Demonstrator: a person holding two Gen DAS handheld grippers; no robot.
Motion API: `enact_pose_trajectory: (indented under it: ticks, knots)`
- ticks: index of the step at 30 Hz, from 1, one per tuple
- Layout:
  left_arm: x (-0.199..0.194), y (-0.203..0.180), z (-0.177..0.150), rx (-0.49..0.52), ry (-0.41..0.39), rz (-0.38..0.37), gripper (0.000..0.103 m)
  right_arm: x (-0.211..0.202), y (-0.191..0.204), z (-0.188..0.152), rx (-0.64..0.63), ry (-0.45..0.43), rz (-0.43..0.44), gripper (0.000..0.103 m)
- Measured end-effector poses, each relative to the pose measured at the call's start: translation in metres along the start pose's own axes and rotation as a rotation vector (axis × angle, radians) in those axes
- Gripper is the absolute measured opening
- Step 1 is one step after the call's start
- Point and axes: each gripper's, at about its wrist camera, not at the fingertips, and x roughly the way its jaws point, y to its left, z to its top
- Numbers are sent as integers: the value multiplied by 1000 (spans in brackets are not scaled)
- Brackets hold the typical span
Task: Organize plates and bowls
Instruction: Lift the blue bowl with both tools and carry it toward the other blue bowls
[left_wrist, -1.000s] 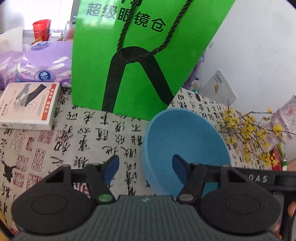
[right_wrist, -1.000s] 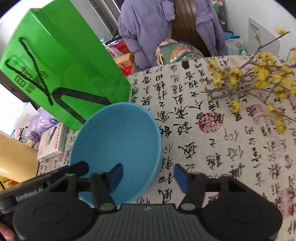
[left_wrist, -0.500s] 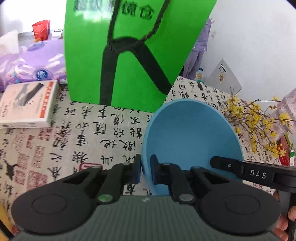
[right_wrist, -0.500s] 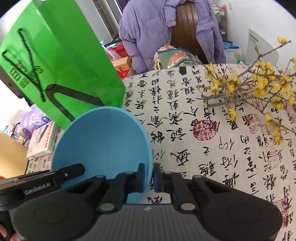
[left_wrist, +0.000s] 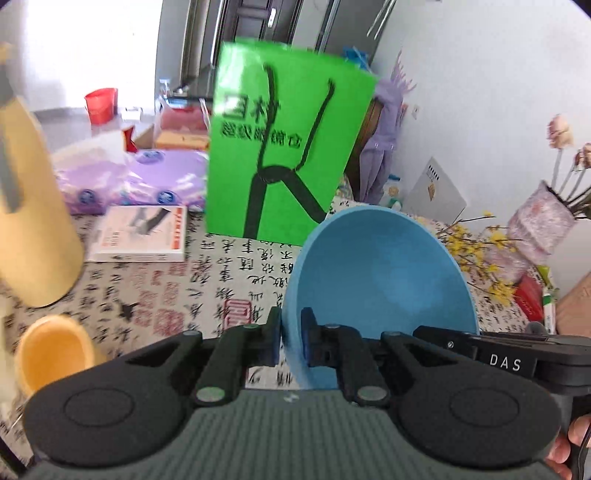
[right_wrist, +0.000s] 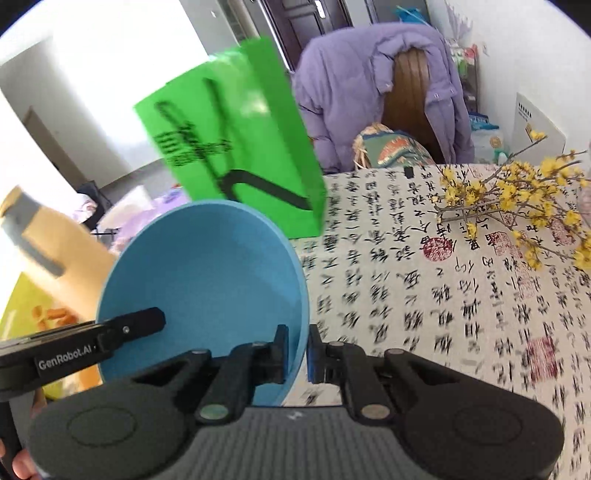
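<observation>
Nearest the left wrist camera, the left gripper was clamped on the rim of the blue bowl, one pad outside the wall and one inside, the jaws drawn narrow by the thin rim. In the right wrist view the right gripper pinched the opposite edge of the same bowl in the same way, so the bowl hung tilted between the two tools, its hollow facing the cameras, clear of the calligraphy-print tablecloth. From the left view, the right tool's black body crossed in at 4 o'clock of the bowl, with a fingertip of the person's hand at the frame's lower right edge. At 9 o'clock of the bowl a small yellow cup stood on the cloth, and beyond it, at about 10 o'clock, a tall yellow jug, both blurred. Farther back a white box lay flat at 11 o'clock, and a green paper bag stood upright at 12 o'clock. Yellow blossom branches lay at 2 o'clock in the right view. Beyond the table's far edge a purple jacket hung over a wooden chair.
</observation>
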Motion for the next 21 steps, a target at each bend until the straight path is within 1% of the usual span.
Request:
enact_pose_trajectory:
  ticks: [4, 9, 14, 17, 21]
  knots:
    - [-53, 0, -24, -1, -51, 9, 11, -44, 17, -28, -22, -29, 21, 9]
    - [-111, -1, -64, 15, -109, 21, 11, -96, 33, -71, -43, -60, 45, 10]
    - [-160, -3, -117, 28, -165, 34, 11, -137, 44, -121, -66, -93, 72, 10]
    - [-177, -4, -149, 24, -162, 38, 11, -154, 50, -152, -85, -103, 74, 10]
    - [-198, -4, -194, 25, -150, 43, 11, -171, 54, -194, -112, -76, 75, 11]
